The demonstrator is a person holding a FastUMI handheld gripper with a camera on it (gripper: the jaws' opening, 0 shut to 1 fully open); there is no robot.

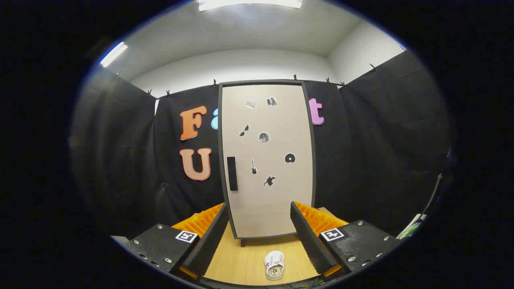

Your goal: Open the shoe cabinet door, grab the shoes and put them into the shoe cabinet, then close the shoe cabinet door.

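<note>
The gripper (260, 228) is spread wide and grasps nothing, a white shoe (274, 265) lying on the wooden floor (241, 261) between its fingers, its markings too small to make out, while beyond stands the cabinet (267, 160), door closed, its base partly hidden behind the fingers.

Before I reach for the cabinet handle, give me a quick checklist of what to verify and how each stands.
1. Cabinet door shut, so opening comes first: ok.
2. Handle in sight, on the door's left side, nothing in front of it: ok.
3. Gripper open and holding nothing: ok.
4. Gripper lined up with the handle: not ok, the handle sits left of the fingers' midline.
5. Shoe on the wooden surface between the fingers, short of the door: ok.
6. Room inside the cabinet: cannot tell.
</note>
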